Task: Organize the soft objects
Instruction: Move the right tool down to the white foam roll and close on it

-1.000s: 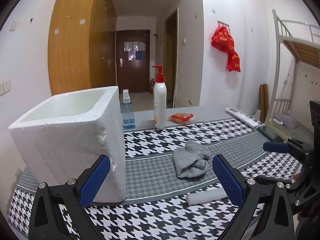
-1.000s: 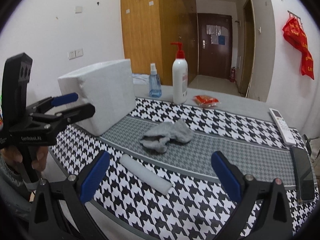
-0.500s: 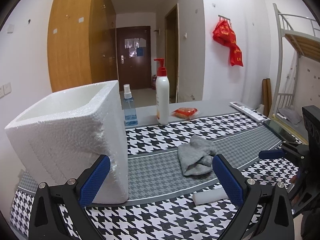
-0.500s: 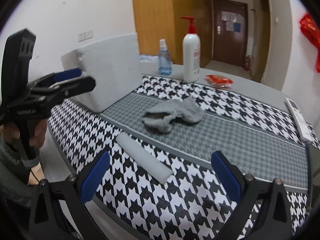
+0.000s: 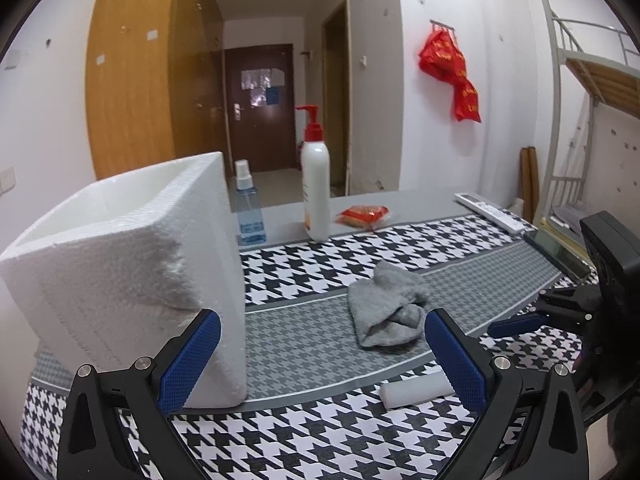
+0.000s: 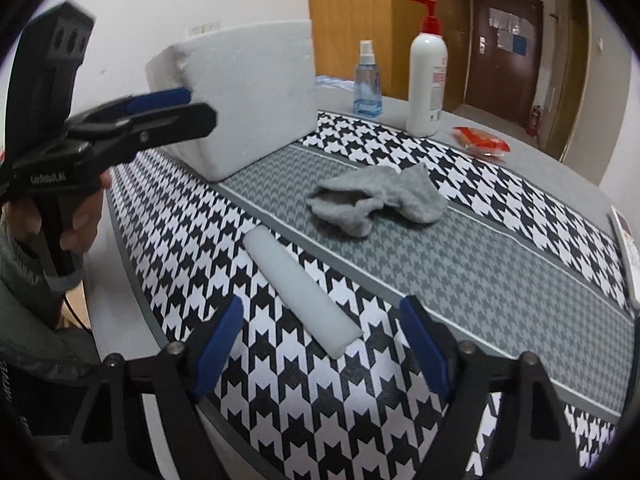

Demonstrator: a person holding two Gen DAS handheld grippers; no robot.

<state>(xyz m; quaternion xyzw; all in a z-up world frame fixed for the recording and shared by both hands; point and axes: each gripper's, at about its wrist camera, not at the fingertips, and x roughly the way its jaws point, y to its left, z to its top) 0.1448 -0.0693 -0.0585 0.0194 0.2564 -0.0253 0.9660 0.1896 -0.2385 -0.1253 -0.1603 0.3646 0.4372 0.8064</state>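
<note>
A crumpled grey sock (image 5: 386, 305) (image 6: 376, 198) lies on the grey band of the houndstooth tablecloth. A white foam roll (image 6: 302, 288) (image 5: 414, 389) lies near the front edge. A white styrofoam box (image 5: 124, 268) (image 6: 244, 96), open on top, stands at the left. My left gripper (image 5: 320, 360) is open and empty, in front of the box and sock; it also shows in the right wrist view (image 6: 176, 110). My right gripper (image 6: 324, 348) is open and empty, just above and short of the foam roll; it shows in the left wrist view (image 5: 532, 314).
At the back stand a white pump bottle (image 5: 316, 196) (image 6: 426, 80), a blue spray bottle (image 5: 248, 212) (image 6: 367, 88) and a red packet (image 5: 364, 214) (image 6: 480, 144). A remote (image 5: 490, 212) and a phone (image 5: 558, 250) lie at the right end.
My right gripper has moved forward and down toward the foam roll, tilting toward the table. My left gripper has shifted slightly, the box now closer on its left.
</note>
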